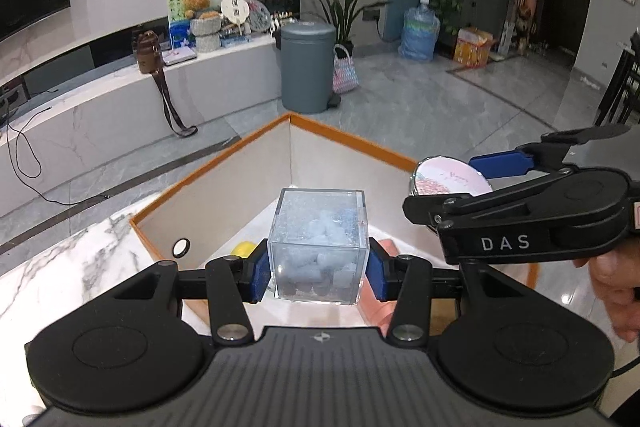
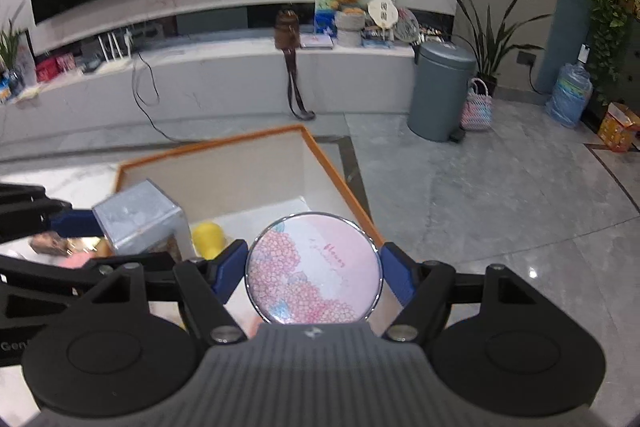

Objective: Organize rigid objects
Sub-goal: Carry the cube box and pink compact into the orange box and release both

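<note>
While both grippers are hanging over the orange-rimmed box (image 1: 352, 143), each one is carrying a load: the left gripper (image 1: 318, 269) is clamping a clear plastic cube (image 1: 320, 243) filled with pale blue pieces, its blue pads (image 1: 258, 277) pressing the cube's two side walls, and the right gripper (image 2: 314, 271) is clamping a round floral compact (image 2: 314, 269) by its rim. Judging from the task, the step in hand is lowering both items into the box. To do it well, the operator is advised to be keeping each load level, bringing it down onto a bare patch of the box floor, and parting the jaws only once the item is resting there. The two grippers are sitting close together, the right one crossing just beside the cube in the left wrist view, so lowering one at a time is reducing the risk of a knock. Inside the box, a yellow object (image 2: 208, 239) and a pink item (image 1: 380, 303) are already lying below the cube and are limiting free floor. Beyond the table, a grey pedal bin (image 1: 308, 67) and a woven basket (image 1: 345, 75) are standing on the tiled floor, well apart from the work.
</note>
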The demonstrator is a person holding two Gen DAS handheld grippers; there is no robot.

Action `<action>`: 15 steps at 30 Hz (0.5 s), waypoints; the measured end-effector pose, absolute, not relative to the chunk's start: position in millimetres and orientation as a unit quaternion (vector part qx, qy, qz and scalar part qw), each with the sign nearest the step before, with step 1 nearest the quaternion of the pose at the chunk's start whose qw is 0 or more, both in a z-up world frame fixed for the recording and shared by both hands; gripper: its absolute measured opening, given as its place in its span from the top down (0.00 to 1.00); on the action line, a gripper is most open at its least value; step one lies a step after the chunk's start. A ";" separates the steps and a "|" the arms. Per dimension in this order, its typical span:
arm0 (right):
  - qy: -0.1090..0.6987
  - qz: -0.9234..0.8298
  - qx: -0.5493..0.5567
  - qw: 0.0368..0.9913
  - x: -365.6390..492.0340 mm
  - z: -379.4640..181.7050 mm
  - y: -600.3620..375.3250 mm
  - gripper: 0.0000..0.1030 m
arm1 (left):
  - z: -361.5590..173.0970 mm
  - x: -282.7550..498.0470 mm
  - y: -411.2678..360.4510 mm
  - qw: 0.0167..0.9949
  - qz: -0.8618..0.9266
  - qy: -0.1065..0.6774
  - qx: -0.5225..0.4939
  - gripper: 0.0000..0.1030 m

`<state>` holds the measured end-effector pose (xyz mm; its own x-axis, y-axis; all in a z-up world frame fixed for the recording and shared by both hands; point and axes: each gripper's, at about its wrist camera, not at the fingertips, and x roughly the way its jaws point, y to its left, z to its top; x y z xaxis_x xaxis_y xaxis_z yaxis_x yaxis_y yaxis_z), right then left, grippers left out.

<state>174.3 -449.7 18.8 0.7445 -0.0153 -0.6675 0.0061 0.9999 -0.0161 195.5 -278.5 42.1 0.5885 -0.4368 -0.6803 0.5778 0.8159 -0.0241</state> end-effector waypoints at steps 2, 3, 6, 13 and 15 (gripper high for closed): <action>0.374 -0.005 -0.012 0.927 181.5 11.6 -451.3 0.30 | 32.6 199.2 -282.9 0.884 -0.280 0.356 0.116 0.47; 0.381 -0.004 -0.014 0.924 185.0 8.0 -451.6 0.31 | 27.9 200.2 -284.5 0.882 -0.277 0.358 0.127 0.47; 0.400 -0.005 -0.023 0.916 194.2 -3.1 -452.4 0.30 | 16.7 200.5 -289.9 0.878 -0.272 0.365 0.148 0.47; 0.422 0.010 -0.037 0.906 203.1 -12.5 -445.3 0.30 | -1.3 201.2 -300.2 0.863 -0.265 0.383 0.196 0.47; 0.433 0.019 -0.046 0.900 205.8 -16.5 -440.9 0.31 | -6.0 202.5 -301.5 0.857 -0.265 0.393 0.203 0.47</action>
<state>205.8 -440.9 -16.5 0.6248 -0.0051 -0.7808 -0.0752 0.9949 -0.0666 202.5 -301.5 -6.0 0.5513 -0.2949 -0.7805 0.6133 0.7775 0.1394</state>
